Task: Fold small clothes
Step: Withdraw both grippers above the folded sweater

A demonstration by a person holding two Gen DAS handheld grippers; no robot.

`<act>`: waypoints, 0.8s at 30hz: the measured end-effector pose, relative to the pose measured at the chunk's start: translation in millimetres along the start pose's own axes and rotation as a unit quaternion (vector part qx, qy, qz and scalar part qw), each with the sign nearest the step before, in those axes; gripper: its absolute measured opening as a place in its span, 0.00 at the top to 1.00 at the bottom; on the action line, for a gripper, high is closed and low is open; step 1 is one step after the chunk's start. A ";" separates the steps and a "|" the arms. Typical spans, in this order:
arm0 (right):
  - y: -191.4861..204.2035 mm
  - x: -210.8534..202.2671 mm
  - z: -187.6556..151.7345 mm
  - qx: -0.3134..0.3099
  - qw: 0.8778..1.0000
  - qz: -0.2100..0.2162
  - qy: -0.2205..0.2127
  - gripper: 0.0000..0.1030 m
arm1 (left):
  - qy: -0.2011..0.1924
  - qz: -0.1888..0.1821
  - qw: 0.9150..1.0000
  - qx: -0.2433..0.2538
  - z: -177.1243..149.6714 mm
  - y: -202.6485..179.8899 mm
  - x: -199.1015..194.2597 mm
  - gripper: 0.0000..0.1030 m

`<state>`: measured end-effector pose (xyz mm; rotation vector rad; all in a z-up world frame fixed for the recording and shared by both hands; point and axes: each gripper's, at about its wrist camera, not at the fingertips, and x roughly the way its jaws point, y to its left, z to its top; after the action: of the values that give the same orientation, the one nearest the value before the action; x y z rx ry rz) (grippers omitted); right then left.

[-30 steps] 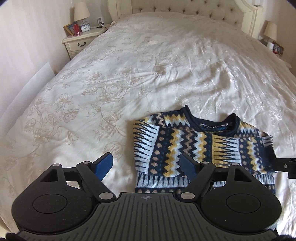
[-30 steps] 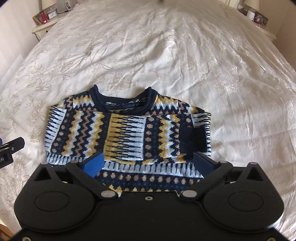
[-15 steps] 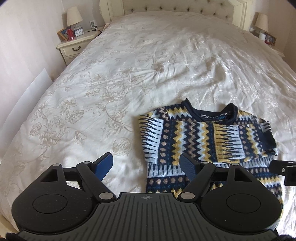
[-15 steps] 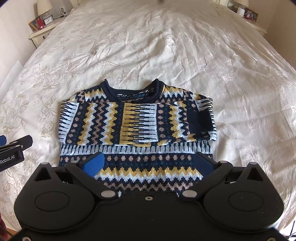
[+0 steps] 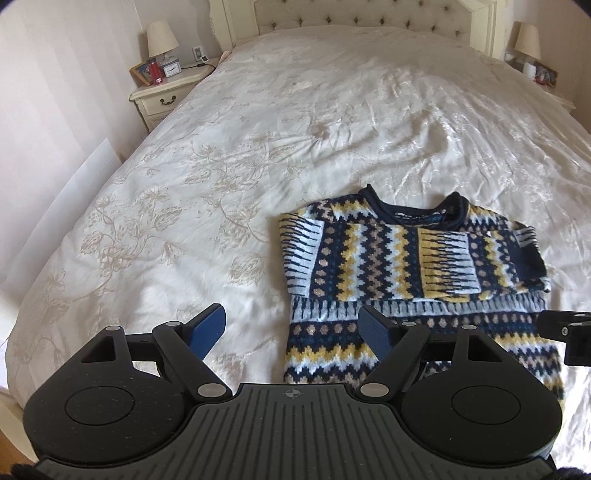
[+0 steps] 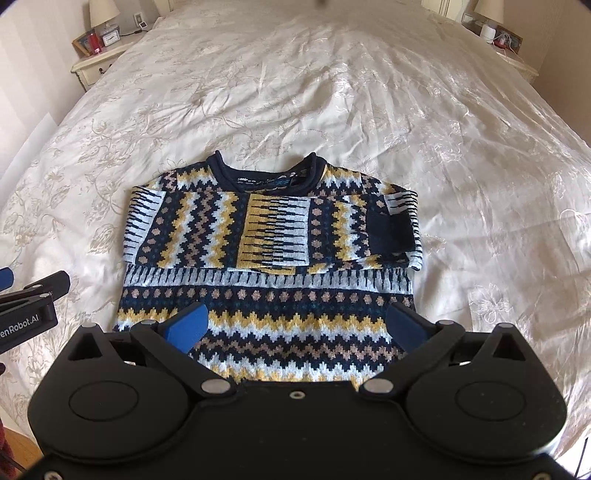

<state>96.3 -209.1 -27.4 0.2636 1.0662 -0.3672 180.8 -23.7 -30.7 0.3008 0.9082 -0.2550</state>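
Right wrist view: patterned sweater flat on cream bedspread, neck toward headboard, both sleeves folded across chest, dark cuff at right shoulder edge. Hem hidden behind black gripper body, so lower edge not visible; small label inside collar too fine to read. Right gripper above lower body of sweater, blue fingers spread wide with only knit pattern seen between them, nothing clasped; contact with fabric hard to judge. Left wrist view: same sweater right of centre, lower right corner cut off behind gripper body and by a black piece of other tool at right edge. Left gripper released and empty, left finger over bare bedspread, right finger over sweater's left side near the waist bands, garment's left edge between the two fingers. Wide open bedding on all sides of sweater: large clear stretch toward headboard, broad strip to left, narrower strip to right. Bed's left edge dropping toward pale wall; near edge of bed largely hidden under both tools. Left nightstand with lamp, clock and small items well apart from sweater; second lamp at far right corner, objects beside it too small to identify.
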 end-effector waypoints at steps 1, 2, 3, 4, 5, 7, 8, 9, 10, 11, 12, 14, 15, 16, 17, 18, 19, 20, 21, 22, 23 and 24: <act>-2.5 -2.0 -3.3 -0.003 1.000 0.003 0.001 0.01 | 0.001 0.001 1.000 -0.003 -4.8 -2.4 -4.0 0.24; -5.3 -4.5 -6.9 -0.005 1.000 0.006 0.001 0.01 | 0.002 0.002 1.000 -0.005 -9.5 -4.7 -7.2 0.24; -8.0 -8.0 -11.3 -0.006 1.000 0.008 -0.001 0.01 | 0.004 0.003 1.000 -0.005 -14.0 -6.9 -9.5 0.24; -11.0 -11.2 -15.6 -0.006 1.000 0.010 -0.003 0.01 | 0.007 0.003 1.000 -0.006 -18.7 -9.3 -11.4 0.24; -14.1 -14.1 -20.0 -0.008 1.000 0.012 -0.004 0.01 | 0.010 0.004 1.000 -0.007 -23.9 -11.4 -13.4 0.24; -20.5 -19.6 -29.5 -0.013 1.000 0.014 -0.007 0.01 | 0.014 0.004 1.000 -0.012 -33.7 -14.4 -17.8 0.24; -24.3 -22.8 -34.7 -0.014 1.000 0.016 -0.010 0.01 | 0.014 0.005 1.000 -0.014 -39.7 -15.9 -20.8 0.24; -28.5 -26.3 -39.9 -0.014 1.000 0.020 -0.017 0.01 | 0.013 0.006 1.000 -0.016 -45.1 -16.7 -23.6 0.24; -33.0 -29.9 -45.4 -0.012 0.999 0.023 -0.024 0.01 | 0.011 0.007 1.000 -0.017 -50.7 -17.4 -26.5 0.24; -38.3 -34.8 -51.8 -0.011 0.999 0.026 -0.034 0.01 | 0.010 0.007 1.000 -0.017 -57.2 -17.8 -29.7 0.25; -42.7 -39.4 -58.2 -0.013 0.998 0.029 -0.044 0.01 | 0.009 0.006 1.000 -0.017 -63.4 -18.3 -32.6 0.25; -50.9 -50.0 -73.2 -0.020 0.996 0.038 -0.073 0.01 | 0.006 0.008 1.000 -0.014 -76.4 -19.2 -38.9 0.25; -54.7 -55.3 -81.2 -0.025 0.995 0.041 -0.089 0.01 | 0.005 0.009 1.000 -0.013 -82.6 -18.9 -41.6 0.25; -58.7 -61.3 -90.0 -0.030 0.993 0.043 -0.108 0.01 | 0.003 0.010 1.000 -0.011 -88.2 -18.3 -43.8 0.25; -62.0 -66.0 -98.8 -0.037 0.990 0.045 -0.125 0.01 | 0.000 0.010 1.000 -0.009 -94.6 -17.3 -46.4 0.25; -65.0 -70.6 -108.0 -0.044 0.988 0.044 -0.143 0.01 | -0.003 0.008 1.000 -0.010 -101.2 -16.3 -48.4 0.25; -68.2 -75.3 -118.4 -0.050 0.984 0.041 -0.167 0.01 | -0.007 0.005 1.000 -0.011 -107.2 -14.5 -50.1 0.25; -70.7 -79.0 -128.1 -0.054 0.980 0.037 -0.188 0.01 | -0.010 0.001 1.000 -0.014 -113.2 -12.0 -51.4 0.25; -72.9 -81.6 -137.0 -0.059 0.976 0.033 -0.208 0.01 | -0.015 -0.005 1.000 -0.019 -120.2 -9.1 -52.7 0.25; -75.6 -83.7 -146.3 -0.063 0.971 0.030 -0.227 0.01 | -0.020 -0.010 0.999 -0.025 -126.8 -6.3 -53.6 0.25; -77.8 -84.1 -154.0 -0.067 0.969 0.029 -0.238 0.01 | -0.024 -0.013 0.999 -0.030 -133.5 -3.4 -53.9 0.25; -79.8 -82.7 -160.7 -0.069 0.968 0.028 -0.238 0.01 | -0.027 -0.014 0.999 -0.033 -139.4 -1.6 -53.3 0.25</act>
<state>-101.2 -206.4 -30.9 0.0734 0.6049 -0.2839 46.8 29.9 -68.8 0.2196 0.8656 -0.2585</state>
